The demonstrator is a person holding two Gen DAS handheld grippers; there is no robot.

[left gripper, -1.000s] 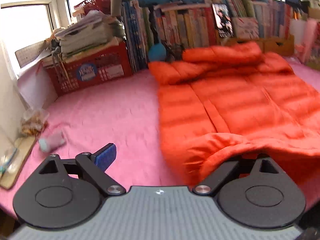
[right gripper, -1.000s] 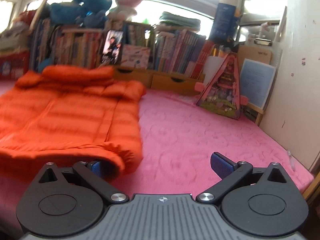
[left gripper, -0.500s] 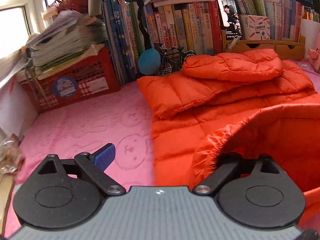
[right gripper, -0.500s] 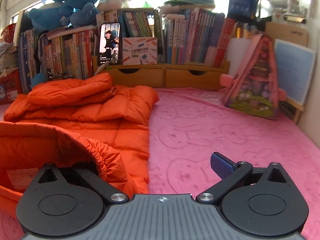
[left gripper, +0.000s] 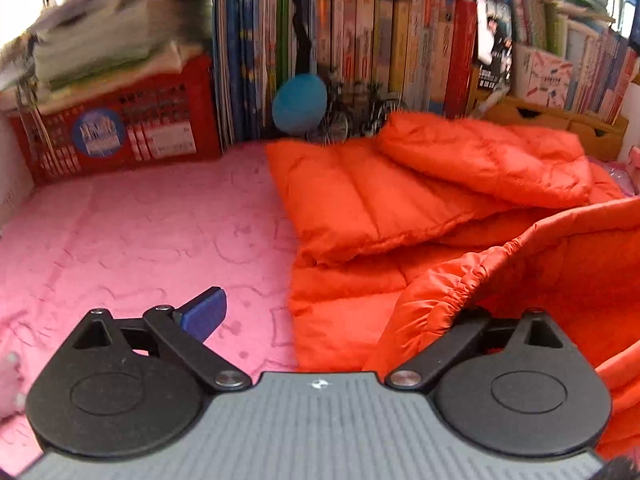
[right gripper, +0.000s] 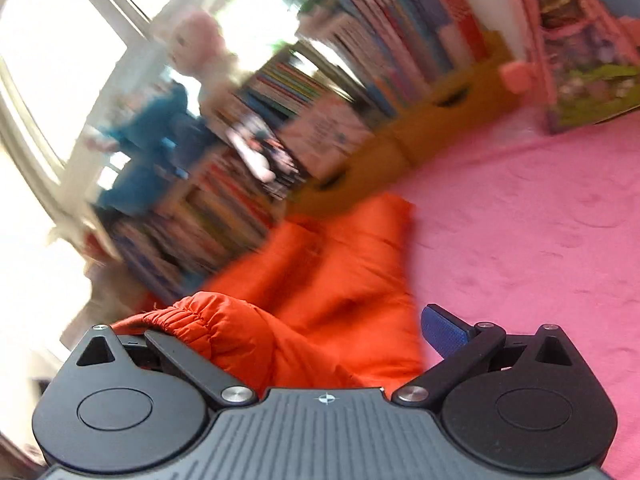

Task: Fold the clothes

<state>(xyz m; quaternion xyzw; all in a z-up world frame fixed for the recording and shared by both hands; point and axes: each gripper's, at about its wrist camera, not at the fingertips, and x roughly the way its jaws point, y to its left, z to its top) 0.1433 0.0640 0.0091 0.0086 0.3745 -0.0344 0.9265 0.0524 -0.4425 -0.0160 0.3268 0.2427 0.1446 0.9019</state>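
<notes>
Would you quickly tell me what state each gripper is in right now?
Left gripper: open, jaws just opening, orange jacket hem draped over one finger.
Right gripper: open, the hem draped over one finger too.

A pink bedcover [left gripper: 132, 232] embossed with bunny shapes fills the foreground. At twelve o'clock a tight row of books [left gripper: 384, 40] stands upright along the back. At ten o'clock sits a red crate [left gripper: 120, 128] piled with papers [left gripper: 104, 40]. Bright daylight pours through a window [right gripper: 60, 60] behind plush toys [right gripper: 196, 44].
</notes>
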